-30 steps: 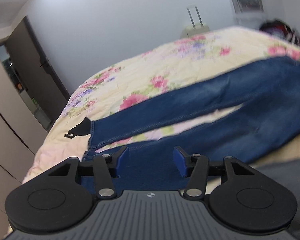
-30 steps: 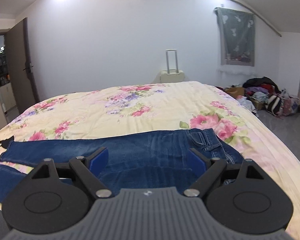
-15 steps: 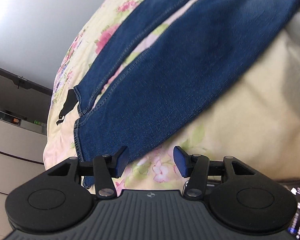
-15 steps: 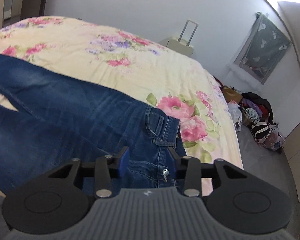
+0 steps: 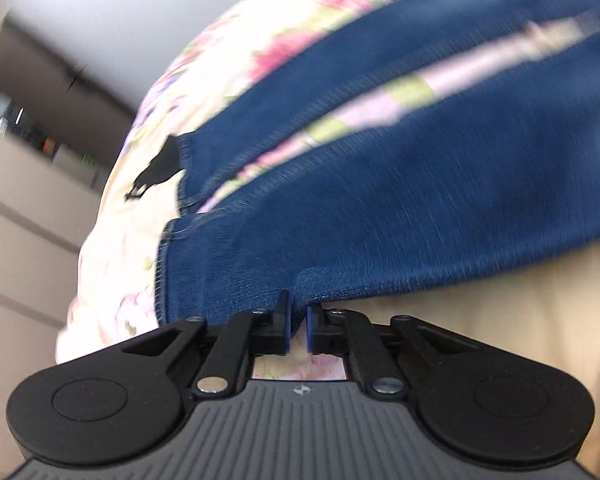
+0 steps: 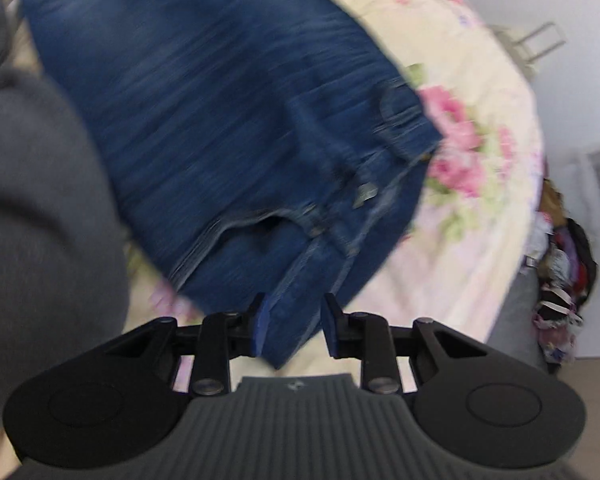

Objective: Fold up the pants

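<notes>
Blue jeans [image 5: 400, 184] lie spread on a floral bedspread [image 5: 260, 32], both legs side by side with a strip of bedding between them. My left gripper [image 5: 298, 320] is shut on the near edge of the near leg, close to its hem [image 5: 162, 264]. In the right wrist view the waistband end of the jeans [image 6: 260, 140] fills the middle. My right gripper [image 6: 294, 328] straddles the near waistband corner, its jaws partly closed with a gap and denim between them. Both views are motion-blurred.
A small black strap-like item [image 5: 154, 172] lies on the bed beside the far leg hem. A grey sleeve [image 6: 40, 208] fills the left of the right wrist view. A clothes pile [image 6: 560, 272] sits on the floor beyond the bed. Cupboards [image 5: 16, 208] stand left.
My left gripper moved onto the near leg edge and closed on it. My right gripper dropped to the waistband corner and its jaws narrowed around the denim.
</notes>
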Action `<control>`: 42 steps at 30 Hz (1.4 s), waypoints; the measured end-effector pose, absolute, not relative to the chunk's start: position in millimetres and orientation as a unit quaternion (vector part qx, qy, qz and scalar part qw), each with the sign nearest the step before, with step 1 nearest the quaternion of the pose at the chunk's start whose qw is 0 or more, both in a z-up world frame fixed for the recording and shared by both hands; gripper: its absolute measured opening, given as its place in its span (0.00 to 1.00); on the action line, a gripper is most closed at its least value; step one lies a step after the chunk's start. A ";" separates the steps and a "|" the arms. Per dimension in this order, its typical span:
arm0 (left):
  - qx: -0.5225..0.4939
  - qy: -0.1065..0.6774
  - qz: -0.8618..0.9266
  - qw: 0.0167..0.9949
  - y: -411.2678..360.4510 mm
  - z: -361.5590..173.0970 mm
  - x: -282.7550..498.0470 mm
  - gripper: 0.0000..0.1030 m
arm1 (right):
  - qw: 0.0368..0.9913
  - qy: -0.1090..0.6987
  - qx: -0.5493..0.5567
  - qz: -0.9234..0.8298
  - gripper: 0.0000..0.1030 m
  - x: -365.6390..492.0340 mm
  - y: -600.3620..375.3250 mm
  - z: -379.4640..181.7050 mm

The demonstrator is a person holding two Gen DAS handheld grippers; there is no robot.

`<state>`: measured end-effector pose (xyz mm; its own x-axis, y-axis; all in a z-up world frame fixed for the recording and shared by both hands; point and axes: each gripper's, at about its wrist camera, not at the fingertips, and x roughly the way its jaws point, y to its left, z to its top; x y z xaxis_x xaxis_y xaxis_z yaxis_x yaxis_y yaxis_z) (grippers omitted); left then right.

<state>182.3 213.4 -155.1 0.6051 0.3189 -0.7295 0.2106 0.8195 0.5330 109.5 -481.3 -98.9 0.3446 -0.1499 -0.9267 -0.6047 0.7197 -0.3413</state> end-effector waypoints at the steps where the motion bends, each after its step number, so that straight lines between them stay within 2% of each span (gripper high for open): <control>1: 0.287 0.442 0.043 0.849 212.7 -149.3 184.2 0.06 | 0.739 0.553 -0.347 0.166 0.22 105.1 -480.7 -108.5; 12: 0.241 0.476 0.143 0.834 192.7 -116.7 214.3 0.05 | 0.729 0.496 -0.378 0.282 0.23 75.4 -496.8 -166.7; 14: 0.244 0.480 0.158 0.828 188.0 -114.5 217.5 0.05 | 0.736 0.480 -0.379 0.290 0.28 72.2 -498.3 -173.0; 15: 0.244 0.483 0.166 0.824 186.2 -114.0 219.3 0.05 | 0.741 0.466 -0.383 0.296 0.35 67.5 -498.5 -176.4; 18: 0.242 0.489 0.182 0.818 181.4 -111.2 221.1 0.05 | 0.757 0.425 -0.402 0.291 0.36 53.5 -498.1 -191.4; 23: 0.238 0.487 0.198 0.816 177.0 -106.8 221.3 0.05 | 0.796 0.380 -0.397 0.255 0.31 47.7 -498.5 -209.1; 26: 0.222 0.487 0.205 0.820 177.3 -103.8 221.8 0.05 | 0.808 0.374 -0.383 0.247 0.16 45.6 -499.4 -205.3; 27: 0.218 0.486 0.206 0.821 177.6 -103.1 222.1 0.05 | 0.809 0.375 -0.379 0.248 0.07 47.7 -500.6 -202.9; 29: 0.212 0.483 0.208 0.824 177.7 -101.4 221.8 0.05 | 0.811 0.379 -0.370 0.249 0.02 49.5 -501.0 -192.1; 34: 0.181 0.464 0.206 0.842 183.4 -92.4 220.8 0.05 | 0.827 0.371 -0.347 0.239 0.01 59.6 -508.2 -146.3; 42: 0.110 0.387 0.211 0.891 204.9 -45.0 218.3 0.03 | 0.900 0.286 -0.307 0.123 0.00 80.9 -504.3 -64.6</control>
<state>218.3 204.9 -45.0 0.6109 0.4620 -0.6429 -0.2909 0.8862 0.3605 80.9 -504.3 -64.6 0.8068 0.0458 -0.5890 -0.3959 0.7819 -0.4815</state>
